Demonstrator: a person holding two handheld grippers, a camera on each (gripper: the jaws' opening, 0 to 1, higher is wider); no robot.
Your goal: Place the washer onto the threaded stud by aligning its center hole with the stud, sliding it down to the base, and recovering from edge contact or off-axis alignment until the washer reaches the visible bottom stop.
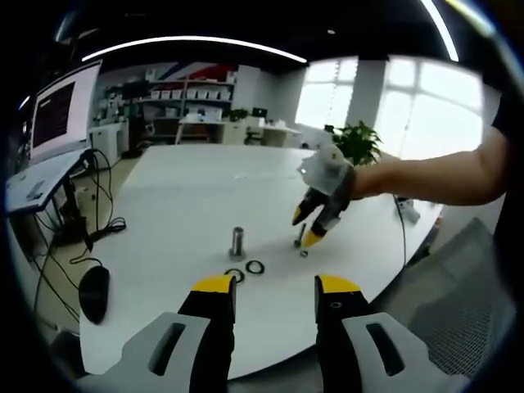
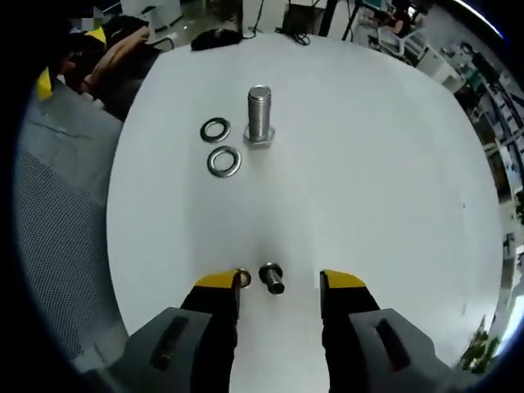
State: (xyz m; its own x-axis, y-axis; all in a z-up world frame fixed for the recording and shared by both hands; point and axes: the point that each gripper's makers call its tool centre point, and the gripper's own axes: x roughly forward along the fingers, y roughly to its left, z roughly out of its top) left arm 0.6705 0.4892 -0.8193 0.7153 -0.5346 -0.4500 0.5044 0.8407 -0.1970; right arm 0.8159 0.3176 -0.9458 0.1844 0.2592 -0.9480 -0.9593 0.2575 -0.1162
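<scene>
1. We look down the right tongs (image 2: pixel 280 281), spread wide over the white table (image 2: pixel 368 164), gripping nothing.
2. Between their yellow tips stands a small threaded stud (image 2: pixel 271 277), with a small washer (image 2: pixel 243 277) touching the left tip.
3. Farther out, a big bolt (image 2: pixel 259 114) stands upright, and two large washers (image 2: pixel 219 145) lie flat just beside it.
4. From the left tongs (image 1: pixel 277 289), also spread and empty, we see the right tongs (image 1: pixel 307 229) lowered to the table near the big bolt (image 1: pixel 237 242).
5. A mouse (image 1: pixel 93 291) sits at the table's edge.
</scene>
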